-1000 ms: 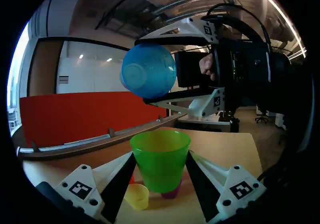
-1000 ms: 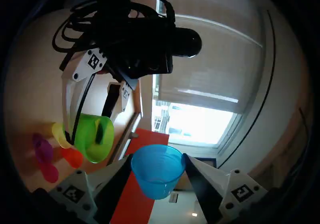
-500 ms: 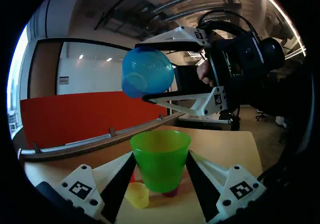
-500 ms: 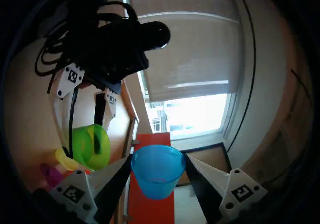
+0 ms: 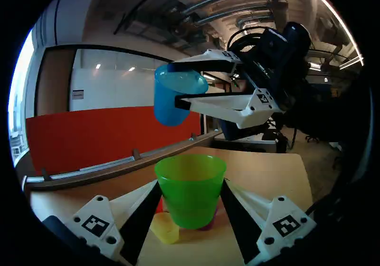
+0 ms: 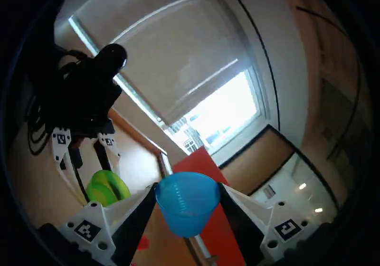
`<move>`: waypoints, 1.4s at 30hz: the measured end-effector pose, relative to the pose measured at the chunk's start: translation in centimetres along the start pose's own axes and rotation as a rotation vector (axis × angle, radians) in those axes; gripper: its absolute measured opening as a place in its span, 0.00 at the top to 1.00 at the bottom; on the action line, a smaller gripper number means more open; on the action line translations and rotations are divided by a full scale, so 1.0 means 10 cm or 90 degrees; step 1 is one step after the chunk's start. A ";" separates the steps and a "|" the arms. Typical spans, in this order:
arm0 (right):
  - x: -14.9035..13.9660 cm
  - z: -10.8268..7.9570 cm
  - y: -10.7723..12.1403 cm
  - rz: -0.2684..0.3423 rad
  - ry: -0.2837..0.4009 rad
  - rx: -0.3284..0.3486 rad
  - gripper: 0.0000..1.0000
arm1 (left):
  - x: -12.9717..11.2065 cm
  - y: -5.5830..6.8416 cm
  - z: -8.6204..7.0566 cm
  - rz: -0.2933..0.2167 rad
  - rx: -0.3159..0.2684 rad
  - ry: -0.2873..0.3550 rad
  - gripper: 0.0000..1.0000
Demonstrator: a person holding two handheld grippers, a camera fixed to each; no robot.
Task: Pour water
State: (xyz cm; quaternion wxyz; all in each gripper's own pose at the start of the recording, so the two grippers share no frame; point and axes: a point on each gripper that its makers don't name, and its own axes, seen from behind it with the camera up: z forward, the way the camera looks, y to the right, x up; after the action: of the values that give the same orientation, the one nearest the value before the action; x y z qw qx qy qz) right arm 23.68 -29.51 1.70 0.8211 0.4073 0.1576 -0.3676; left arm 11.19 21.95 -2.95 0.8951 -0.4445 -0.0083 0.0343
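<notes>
One yellow cup (image 5: 165, 228) half behind green cup (image 5: 191, 190); blue cup (image 6: 186, 209) contents unclear.

Green cup (image 5: 191, 190) is sitting near, blue cup (image 5: 175, 95) far, yellow cup (image 5: 165, 226) near left; red panel (image 5: 95, 133) is spanning far left; markers (image 5: 96, 225) are showing black-and-white.

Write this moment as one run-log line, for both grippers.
left gripper: shut on green plastic cup | right gripper: shut on blue plastic cup | blue cup: near upright, higher than green cup, apart
</notes>
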 end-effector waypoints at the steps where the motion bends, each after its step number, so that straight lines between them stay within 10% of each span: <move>1: 0.00 -0.01 0.00 0.029 0.001 0.002 0.09 | 0.00 0.00 0.00 0.000 0.000 0.000 0.18; 11: 0.07 -0.07 -0.01 0.224 0.023 0.025 0.08 | -0.01 -0.02 -0.02 0.000 0.004 -0.002 0.18; 42: 0.06 -0.07 -0.10 0.457 0.005 0.067 0.08 | -0.03 -0.03 -0.03 0.005 0.003 -0.010 0.18</move>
State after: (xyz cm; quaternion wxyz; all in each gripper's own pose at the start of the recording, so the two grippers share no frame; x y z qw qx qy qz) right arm 23.39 -29.70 0.34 0.8752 0.4797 -0.0117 -0.0617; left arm 10.96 21.51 -2.95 0.8959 -0.4421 -0.0137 0.0416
